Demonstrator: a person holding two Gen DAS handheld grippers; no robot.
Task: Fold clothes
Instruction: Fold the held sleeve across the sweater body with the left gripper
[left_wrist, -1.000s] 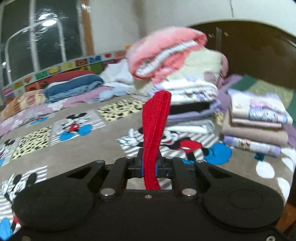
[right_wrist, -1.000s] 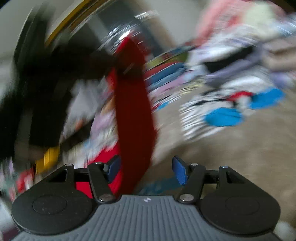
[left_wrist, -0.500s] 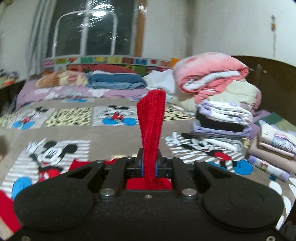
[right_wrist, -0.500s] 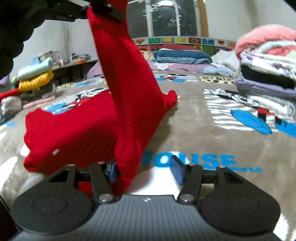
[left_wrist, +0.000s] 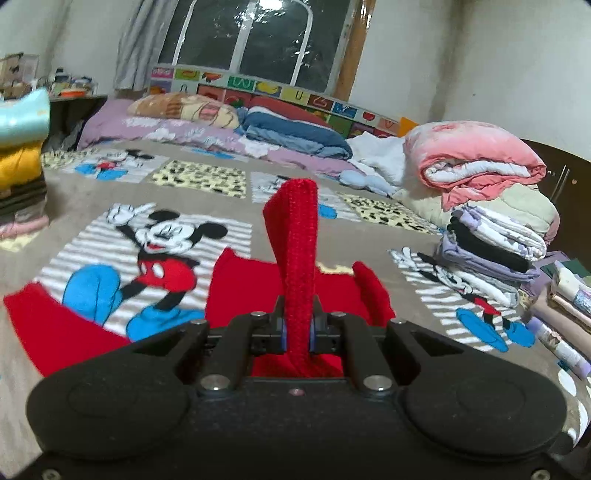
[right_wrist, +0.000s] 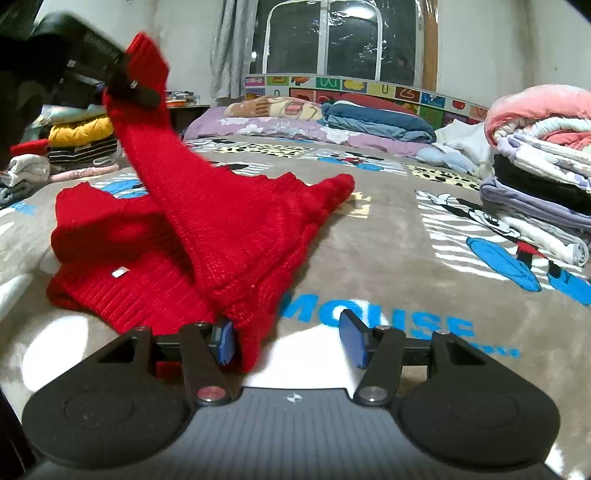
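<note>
A red knitted sweater (right_wrist: 229, 229) lies partly spread on the cartoon-print blanket (right_wrist: 388, 240). My left gripper (left_wrist: 297, 328) is shut on a fold of the sweater (left_wrist: 295, 229), which stands up between its pads. In the right wrist view the left gripper (right_wrist: 122, 85) holds that fold up at the top left, so the cloth slopes down to the bed. My right gripper (right_wrist: 288, 339) is low over the blanket at the sweater's near hem. Its jaws stand apart: the hem touches the left pad (right_wrist: 226, 341) and the right pad (right_wrist: 352, 343) is free.
A tall stack of folded bedding and clothes (left_wrist: 491, 236) stands on the right of the bed. Another stack (right_wrist: 81, 144) sits at the left edge. Pillows and folded quilts (left_wrist: 295, 133) line the far side under the window.
My left gripper swung left and sank with the sweater fold, and its view rolled level. The right view steadied, and the sweater's body settled flatter on the blanket.
</note>
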